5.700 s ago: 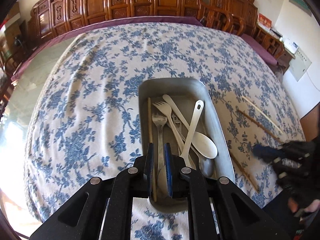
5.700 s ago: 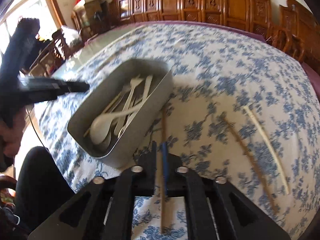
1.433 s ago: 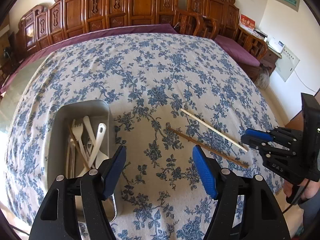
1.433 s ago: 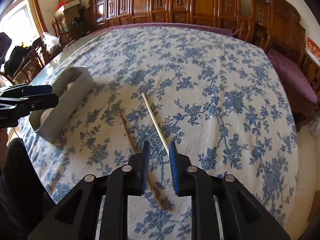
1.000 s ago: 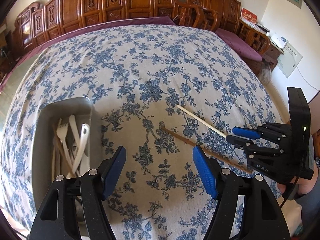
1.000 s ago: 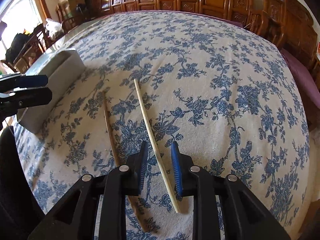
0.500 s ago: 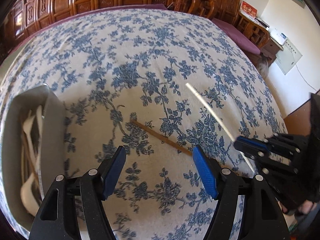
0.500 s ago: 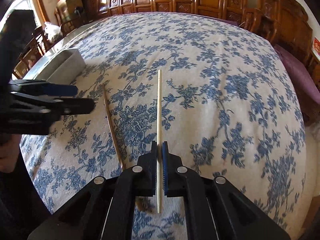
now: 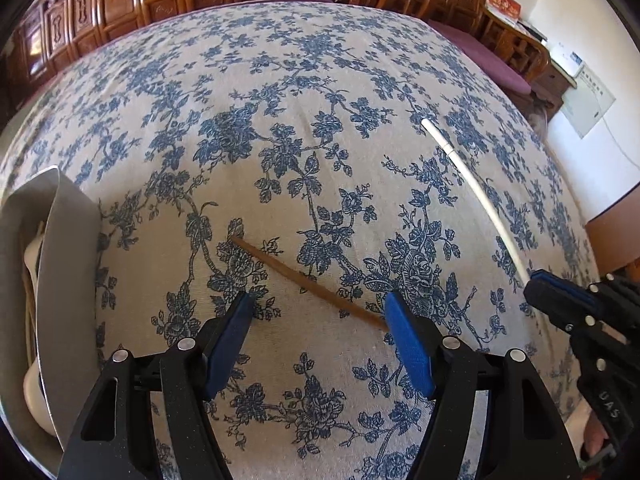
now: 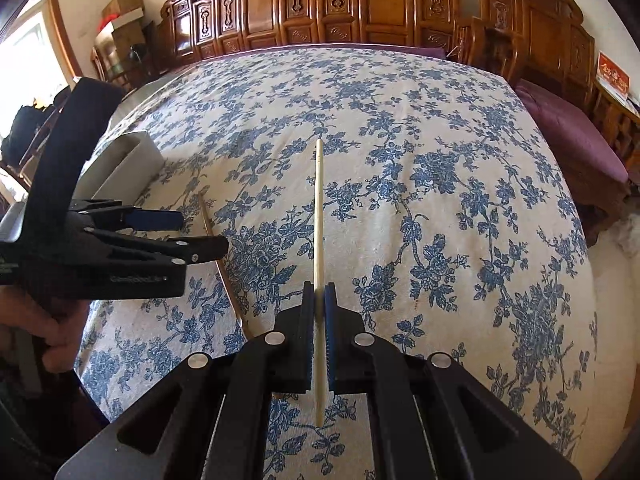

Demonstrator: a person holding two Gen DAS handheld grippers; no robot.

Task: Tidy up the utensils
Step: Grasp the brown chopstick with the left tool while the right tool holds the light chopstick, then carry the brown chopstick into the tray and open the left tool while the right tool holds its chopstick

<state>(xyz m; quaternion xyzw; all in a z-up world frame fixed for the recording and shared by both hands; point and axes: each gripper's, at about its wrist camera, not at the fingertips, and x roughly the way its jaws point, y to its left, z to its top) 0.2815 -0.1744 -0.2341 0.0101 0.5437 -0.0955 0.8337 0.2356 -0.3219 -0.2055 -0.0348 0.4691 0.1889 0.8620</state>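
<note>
My right gripper [image 10: 319,300] is shut on a pale chopstick [image 10: 319,208], held above the flowered cloth and pointing away; it also shows in the left wrist view [image 9: 476,196]. A brown chopstick [image 9: 304,278] lies on the cloth, its near end between the blue pads of my open left gripper [image 9: 320,320]. The brown chopstick also shows in the right wrist view [image 10: 224,272], under the left gripper [image 10: 192,236]. The grey metal tray [image 9: 60,264] with several pale utensils sits at the left edge.
The blue-flowered tablecloth [image 10: 440,160] covers a large table. Carved wooden chairs [image 10: 360,4] line the far side. A purple seat cushion [image 10: 572,140] lies beyond the right edge. The right gripper [image 9: 560,300] is at the right in the left wrist view.
My right gripper shut on the pale chopstick and has lifted it off the cloth. My left gripper moved down and closer to the brown chopstick, staying open.
</note>
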